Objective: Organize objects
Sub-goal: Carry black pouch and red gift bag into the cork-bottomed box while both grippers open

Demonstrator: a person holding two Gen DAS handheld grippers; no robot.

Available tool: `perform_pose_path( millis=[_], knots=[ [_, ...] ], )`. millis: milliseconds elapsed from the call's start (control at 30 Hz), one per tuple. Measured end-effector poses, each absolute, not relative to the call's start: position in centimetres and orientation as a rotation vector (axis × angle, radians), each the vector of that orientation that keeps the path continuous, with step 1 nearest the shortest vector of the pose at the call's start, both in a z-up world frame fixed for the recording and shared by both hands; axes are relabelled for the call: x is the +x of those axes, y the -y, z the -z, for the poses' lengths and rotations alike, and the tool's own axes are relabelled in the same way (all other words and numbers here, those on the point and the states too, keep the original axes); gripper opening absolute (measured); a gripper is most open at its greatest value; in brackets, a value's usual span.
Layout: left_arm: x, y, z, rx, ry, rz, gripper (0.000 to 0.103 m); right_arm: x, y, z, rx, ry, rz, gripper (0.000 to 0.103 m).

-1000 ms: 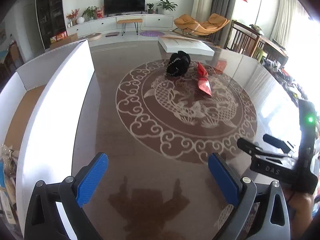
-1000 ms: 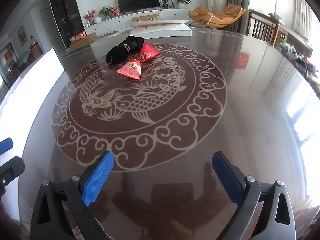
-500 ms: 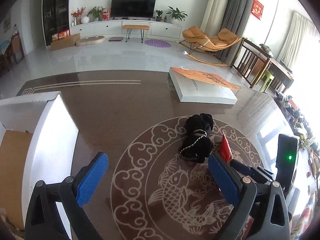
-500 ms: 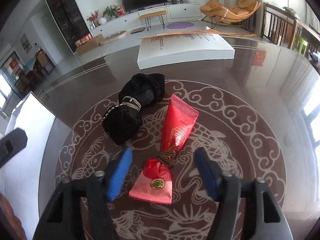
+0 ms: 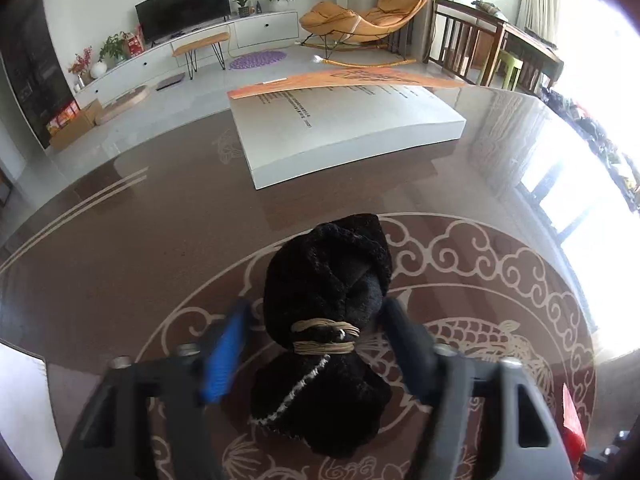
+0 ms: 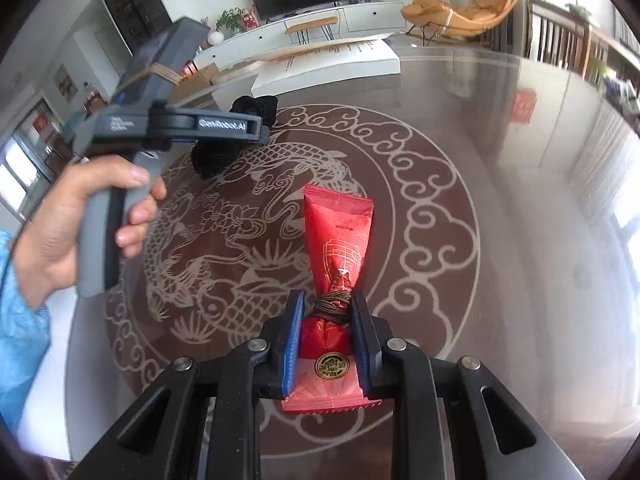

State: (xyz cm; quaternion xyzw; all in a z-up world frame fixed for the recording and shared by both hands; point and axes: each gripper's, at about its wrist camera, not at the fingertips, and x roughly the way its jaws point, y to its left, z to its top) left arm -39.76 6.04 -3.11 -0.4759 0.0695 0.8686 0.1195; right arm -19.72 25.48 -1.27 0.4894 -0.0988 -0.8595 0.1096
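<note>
We're at the pickup: our right gripper (image 6: 325,322) pinches the red candy packet (image 6: 334,264) at its twine tie. Our left gripper (image 5: 316,346) is closing around the black velvet pouch (image 5: 326,332), not yet pressing. Next we lift both.

Black fuzzy cord-tied bundle (image 5: 326,320), red cord-tied foil packet (image 6: 336,256), lying apart on patterned table (image 6: 520,200)

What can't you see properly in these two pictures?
- Left wrist view: the left gripper is blurred; its jaws are closing around the black bundle, contact unclear.
- Left wrist view: the red packet is cut off at the right edge.
- Right wrist view: the gold seal is too small to read.
</note>
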Motion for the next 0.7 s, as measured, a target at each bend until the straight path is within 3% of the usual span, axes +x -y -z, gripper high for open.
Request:
perform_pose_path(
  millis=[133, 333, 467, 600, 700],
  knots=[
    [-35.6, -5.3, 2.3, -1.388, -0.172, -2.532, 0.029, -17.8, -27.5, 0.7, 1.414, 0.575, 2.398, 0.024],
    [-22.8, -0.9, -1.5, -1.350, 0.153, -2.541, 0.029, -14.9, -27.0, -0.5, 1.367, 0.826, 2.264, 0.024],
    [-14.1, 4.6, -6.6, -1.262, 0.274, -2.556, 0.029, -12.8, -23.7, -3.3, 1.322, 0.812, 2.217, 0.024],
    [-7.4, 13.2, -11.4, -1.188, 0.223, -2.745, 0.029, -11.1, -15.6, -8.6, 1.226, 0.646, 2.139, 0.024],
    [-4.3, 20.0, -12.1, -1.253, 0.187, -2.919, 0.029, -9.4, -6.9, -12.0, 1.154, 0.480, 2.045, 0.024]
  ],
)
